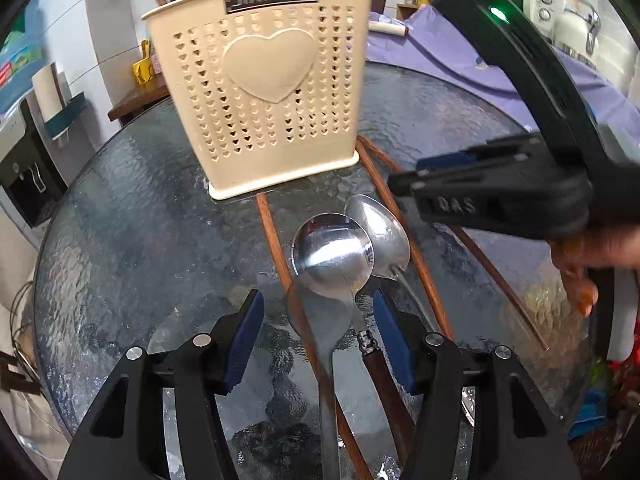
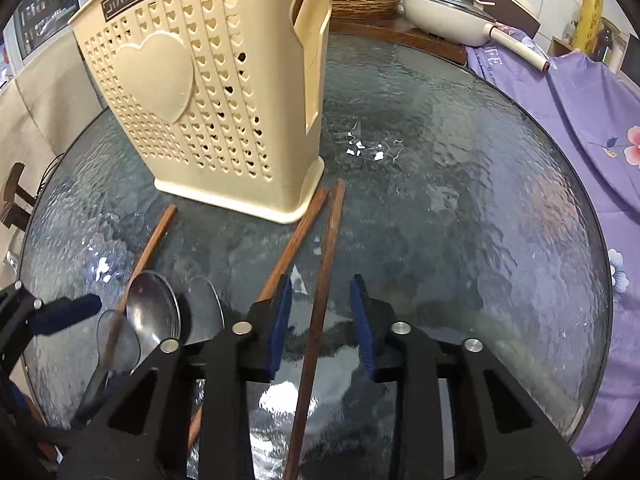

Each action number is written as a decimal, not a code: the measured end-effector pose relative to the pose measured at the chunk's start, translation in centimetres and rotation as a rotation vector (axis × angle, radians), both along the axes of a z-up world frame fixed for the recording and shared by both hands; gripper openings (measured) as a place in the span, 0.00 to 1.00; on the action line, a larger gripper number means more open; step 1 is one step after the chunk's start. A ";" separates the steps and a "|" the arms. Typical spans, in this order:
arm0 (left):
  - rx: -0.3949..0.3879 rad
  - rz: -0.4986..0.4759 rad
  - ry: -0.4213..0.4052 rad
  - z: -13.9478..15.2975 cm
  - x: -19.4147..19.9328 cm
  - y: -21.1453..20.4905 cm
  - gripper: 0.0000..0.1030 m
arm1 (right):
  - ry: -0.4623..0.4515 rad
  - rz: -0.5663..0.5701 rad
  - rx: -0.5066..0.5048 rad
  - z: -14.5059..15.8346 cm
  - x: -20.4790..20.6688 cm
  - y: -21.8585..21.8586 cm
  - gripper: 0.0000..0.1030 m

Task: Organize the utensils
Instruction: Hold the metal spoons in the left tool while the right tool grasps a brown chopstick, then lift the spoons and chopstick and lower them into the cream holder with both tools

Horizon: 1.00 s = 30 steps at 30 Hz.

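While both tools gape, chopstick [image 2: 320,300] lies lengthwise between right tool [image 2: 322,320] pads, tip toward holder [image 2: 208,92].

A cream perforated utensil holder [image 1: 264,92] stands upright on glass; two steel spoons [image 1: 334,252] and brown wooden chopsticks [image 2: 320,280] lie flat before it.

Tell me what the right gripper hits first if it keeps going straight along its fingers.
Most likely the wooden chopstick lying lengthwise between the open right gripper, then the glass tabletop under it. The cream utensil holder stands farther ahead and left, probably off that line.
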<state>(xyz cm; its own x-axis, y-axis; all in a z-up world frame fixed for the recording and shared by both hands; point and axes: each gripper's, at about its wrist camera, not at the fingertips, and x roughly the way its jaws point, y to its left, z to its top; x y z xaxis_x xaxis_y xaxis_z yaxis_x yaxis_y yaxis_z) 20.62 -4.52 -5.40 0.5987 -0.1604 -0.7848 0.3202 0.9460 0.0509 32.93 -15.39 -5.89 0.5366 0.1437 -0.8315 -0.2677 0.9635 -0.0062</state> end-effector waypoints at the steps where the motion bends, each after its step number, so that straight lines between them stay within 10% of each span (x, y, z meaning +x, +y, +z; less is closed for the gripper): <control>1: 0.005 -0.006 -0.001 0.0 0.0 -0.2 0.54 | 0.000 0.000 -0.001 0.0 0.1 0.1 0.28; 30: 0.003 0.025 0.046 0.0 0.8 -0.5 0.33 | -0.002 -0.001 -0.006 -0.1 0.3 1.5 0.09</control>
